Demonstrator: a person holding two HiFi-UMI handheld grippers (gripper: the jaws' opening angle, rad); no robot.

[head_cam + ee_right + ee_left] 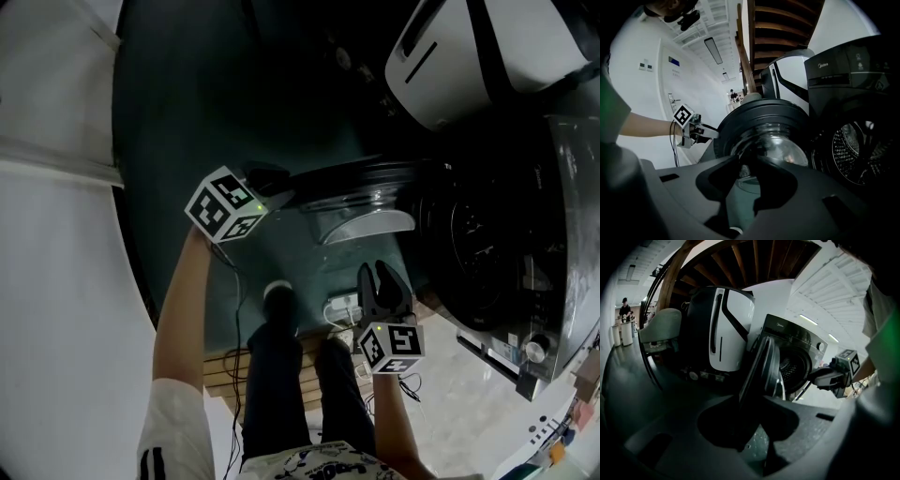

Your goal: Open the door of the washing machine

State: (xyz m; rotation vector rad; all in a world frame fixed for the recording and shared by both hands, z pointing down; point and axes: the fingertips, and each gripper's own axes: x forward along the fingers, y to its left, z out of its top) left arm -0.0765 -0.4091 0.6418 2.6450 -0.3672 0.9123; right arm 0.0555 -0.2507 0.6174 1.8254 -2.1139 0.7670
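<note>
The left gripper [268, 180] clamps the 9 o'clock rim of the open, round black glass-windowed washing machine door [367, 223]. The right gripper [380, 277], at its 5 o'clock, has its jaws narrowly apart and empty.

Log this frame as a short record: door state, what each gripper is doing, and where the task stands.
door: door of the washing machine stands wide open, drum exposed
left gripper: left gripper shut on the door's rim
right gripper: right gripper apart from the door, jaws seem slightly apart, nothing between them
task status: door is open; the left gripper holds it
</note>
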